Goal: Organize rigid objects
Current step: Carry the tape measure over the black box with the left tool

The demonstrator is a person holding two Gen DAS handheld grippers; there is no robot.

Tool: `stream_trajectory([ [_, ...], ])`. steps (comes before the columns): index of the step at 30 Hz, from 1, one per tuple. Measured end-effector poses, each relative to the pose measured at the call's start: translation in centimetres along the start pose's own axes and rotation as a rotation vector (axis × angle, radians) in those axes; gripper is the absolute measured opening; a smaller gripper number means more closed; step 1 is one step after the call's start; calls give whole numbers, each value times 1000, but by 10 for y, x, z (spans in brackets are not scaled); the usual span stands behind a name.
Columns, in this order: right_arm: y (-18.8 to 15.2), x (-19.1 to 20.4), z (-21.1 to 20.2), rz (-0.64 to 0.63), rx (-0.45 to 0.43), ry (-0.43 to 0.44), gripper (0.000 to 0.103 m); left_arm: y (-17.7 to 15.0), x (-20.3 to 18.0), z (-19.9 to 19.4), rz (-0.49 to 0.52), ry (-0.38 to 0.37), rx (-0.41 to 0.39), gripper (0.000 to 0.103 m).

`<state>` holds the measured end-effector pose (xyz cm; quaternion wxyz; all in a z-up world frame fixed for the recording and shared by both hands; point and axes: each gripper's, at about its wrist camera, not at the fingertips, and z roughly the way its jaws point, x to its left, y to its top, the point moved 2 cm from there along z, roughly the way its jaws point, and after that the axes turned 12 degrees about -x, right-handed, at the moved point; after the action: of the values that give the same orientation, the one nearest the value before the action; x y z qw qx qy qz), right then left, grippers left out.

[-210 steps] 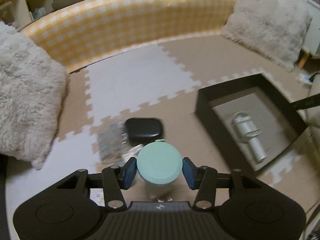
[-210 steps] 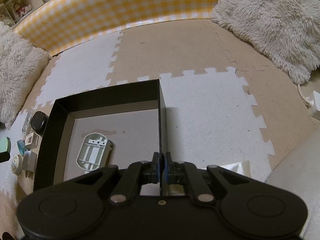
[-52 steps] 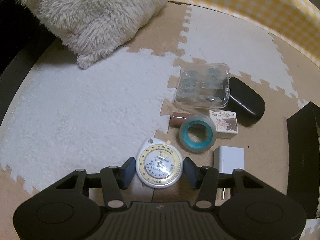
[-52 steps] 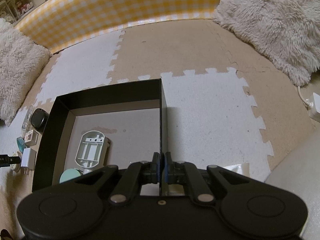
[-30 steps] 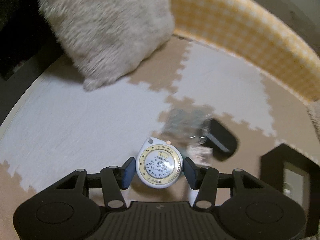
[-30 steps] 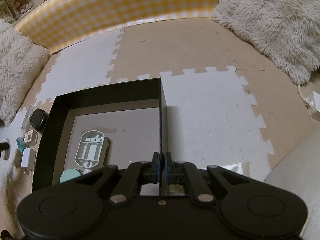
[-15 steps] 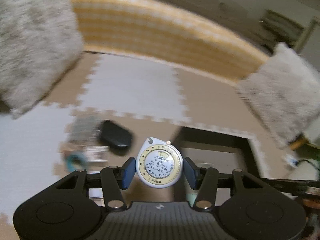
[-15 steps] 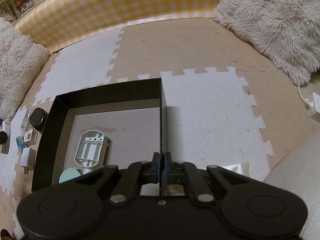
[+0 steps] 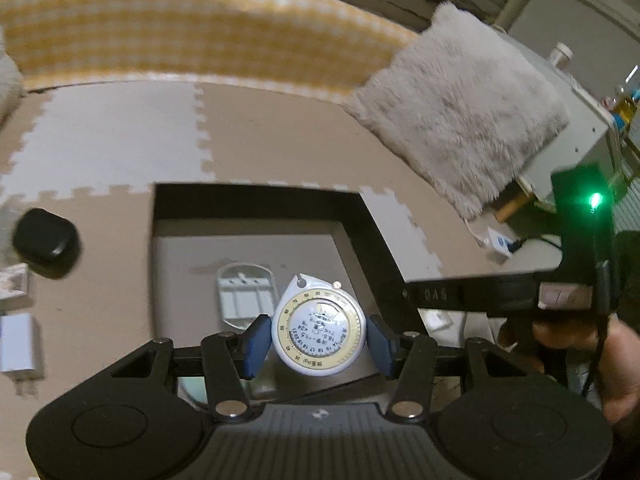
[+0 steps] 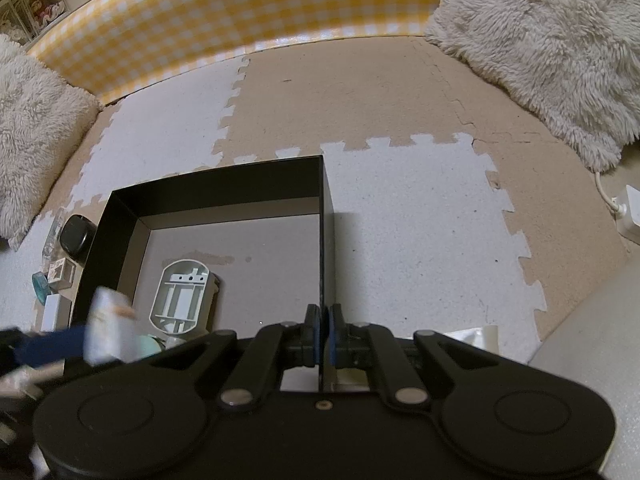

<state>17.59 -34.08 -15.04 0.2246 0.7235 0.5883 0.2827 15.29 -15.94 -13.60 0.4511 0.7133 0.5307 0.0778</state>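
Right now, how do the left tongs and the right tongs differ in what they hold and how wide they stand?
The left tongs are closed on a round white tape measure, so their pads stand apart; the right tongs are pinched nearly shut on the thin right wall of the black box. The left tongs carry their thing above the box, while the right tongs grip the box itself. Both have blue pads and both are gripping.

From my right wrist view, the open black cardboard box (image 10: pixel 224 188) sits at ten o'clock on the beige and white foam puzzle mat (image 10: pixel 416 240). Inside it lies a grey plastic oval frame (image 10: pixel 182 294); a black rounded case (image 10: pixel 76 236) sits outside its nine o'clock wall.
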Motion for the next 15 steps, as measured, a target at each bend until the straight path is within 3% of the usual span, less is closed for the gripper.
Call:
stream_trajectory([
  [15, -1, 1, 0, -1, 2, 0, 5, -14, -6, 33, 190, -81, 41, 53],
])
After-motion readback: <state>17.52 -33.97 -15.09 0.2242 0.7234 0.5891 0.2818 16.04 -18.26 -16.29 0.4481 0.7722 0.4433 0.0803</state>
